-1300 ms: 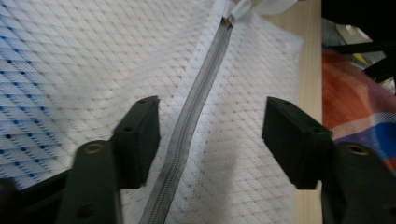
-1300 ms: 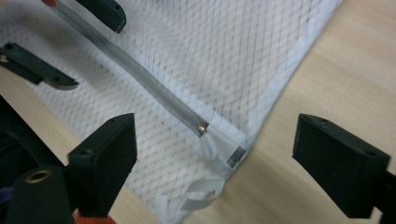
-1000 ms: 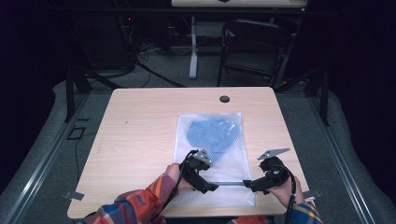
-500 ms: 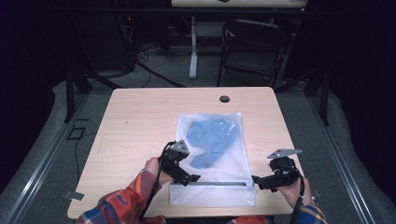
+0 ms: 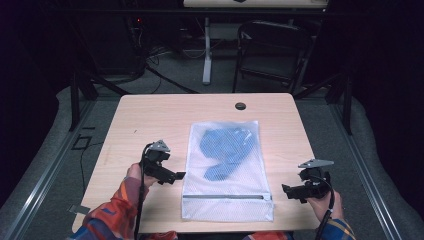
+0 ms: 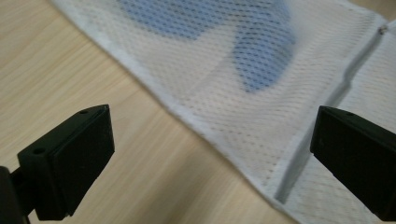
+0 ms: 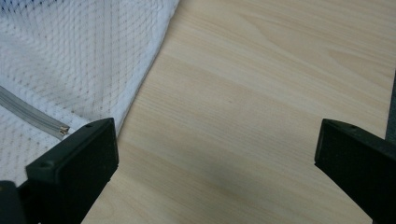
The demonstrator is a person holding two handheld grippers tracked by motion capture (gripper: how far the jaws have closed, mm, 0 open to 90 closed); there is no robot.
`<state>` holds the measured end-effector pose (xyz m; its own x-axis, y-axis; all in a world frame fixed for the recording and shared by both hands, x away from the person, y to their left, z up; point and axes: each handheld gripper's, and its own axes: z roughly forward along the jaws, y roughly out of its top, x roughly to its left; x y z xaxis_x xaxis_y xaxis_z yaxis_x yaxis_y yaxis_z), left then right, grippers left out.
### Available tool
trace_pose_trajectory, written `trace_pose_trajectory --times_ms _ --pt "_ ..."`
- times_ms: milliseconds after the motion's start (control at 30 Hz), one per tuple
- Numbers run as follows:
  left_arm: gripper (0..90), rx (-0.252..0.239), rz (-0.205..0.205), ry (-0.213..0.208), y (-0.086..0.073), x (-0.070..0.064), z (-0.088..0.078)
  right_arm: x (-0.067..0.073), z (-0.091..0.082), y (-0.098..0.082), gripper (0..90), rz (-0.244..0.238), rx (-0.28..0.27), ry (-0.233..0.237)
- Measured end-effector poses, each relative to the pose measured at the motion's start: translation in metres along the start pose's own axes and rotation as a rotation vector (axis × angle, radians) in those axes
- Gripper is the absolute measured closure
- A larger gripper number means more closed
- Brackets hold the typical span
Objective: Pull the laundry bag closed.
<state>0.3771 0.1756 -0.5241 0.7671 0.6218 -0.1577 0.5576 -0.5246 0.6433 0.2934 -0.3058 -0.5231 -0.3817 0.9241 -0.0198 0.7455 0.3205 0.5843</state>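
**Mesh bag flat on the table, both grippers off it**

On the wooden table point(image 5: 150, 120) a white mesh bag point(image 5: 227, 170) lies flat near the person's edge, with a blue cloth point(image 5: 225, 147) inside its far half and a grey zipper point(image 5: 225, 197) running across its near end. The left gripper point(image 5: 179, 176) sits just beside the bag's left edge, pointing toward it; its jaws have just been opening and now stand wide apart with nothing between the pads. In the left gripper view the bag's hem and the blurred blue cloth lie ahead of the spread jaws. The right gripper point(image 5: 285, 190) is near the bag's right corner, apart from it. Its jaws also stand wide and hold nothing; in the right gripper view bare wood lies between them, and the zipper's end shows beside one jaw.
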Motion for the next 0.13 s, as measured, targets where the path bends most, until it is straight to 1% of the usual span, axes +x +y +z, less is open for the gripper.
trace_pose_trajectory --times_ms 33,67,100,133 --pt "0.0 0.002 -0.006 0.010 -0.0018 0.0044 0.0010 -0.0001 0.0015 -0.0003 0.0 -0.002 0.006 -0.001" --pt "0.0 0.002 -0.006 0.010 -0.0018 0.0044 0.0010 -0.0001 0.0015 -0.0003 0.0 -0.002 0.006 -0.001" --pt "0.0 0.022 -0.029 0.028 -0.0056 0.0144 0.0036 -0.0006 0.0049 -0.0008 0.0 -0.005 0.019 -0.007" --pt "0.0 0.022 -0.029 0.028 -0.0056 0.0144 0.0036 -0.0006 0.0049 -0.0008 0.0 -0.005 0.019 -0.007"
